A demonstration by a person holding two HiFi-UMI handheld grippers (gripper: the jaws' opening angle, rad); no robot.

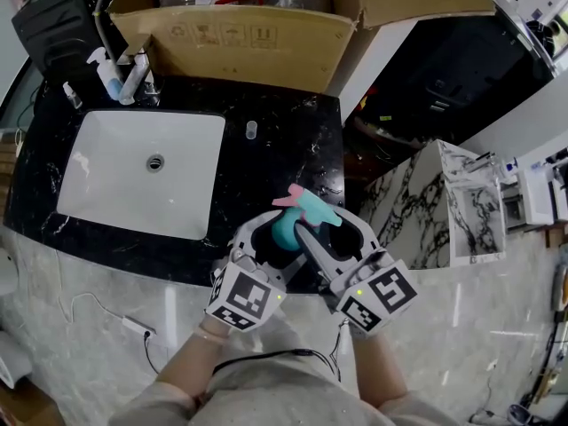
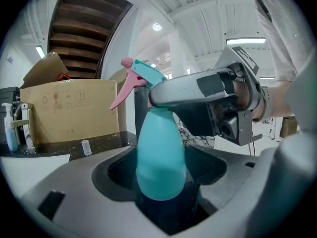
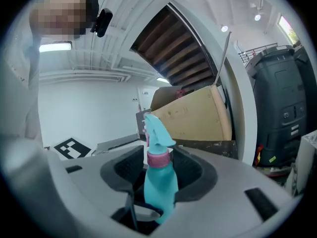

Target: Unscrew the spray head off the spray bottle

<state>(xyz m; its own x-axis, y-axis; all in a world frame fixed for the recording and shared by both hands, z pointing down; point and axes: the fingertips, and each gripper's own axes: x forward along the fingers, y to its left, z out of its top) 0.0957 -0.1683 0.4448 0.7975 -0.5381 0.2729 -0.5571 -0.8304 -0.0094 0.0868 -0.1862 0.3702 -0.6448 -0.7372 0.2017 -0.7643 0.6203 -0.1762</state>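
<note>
At 4 o'clock of sink (image 1: pixel 115 149), left gripper (image 2: pixel 161 167) jaws clenched bottle (image 2: pixel 158 148); right gripper (image 3: pixel 157 168) jaws sat loose around collar (image 3: pixel 158 158), needing square seating before twisting.

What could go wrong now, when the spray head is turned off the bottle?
1. The left gripper holds the spray bottle on its smooth, round body, so the bottle may turn along with the spray head instead of staying fixed.
2. The right gripper sits at the narrow pink collar; its pads could slip up onto the spray head, and I cannot tell whether they press yet.
</note>
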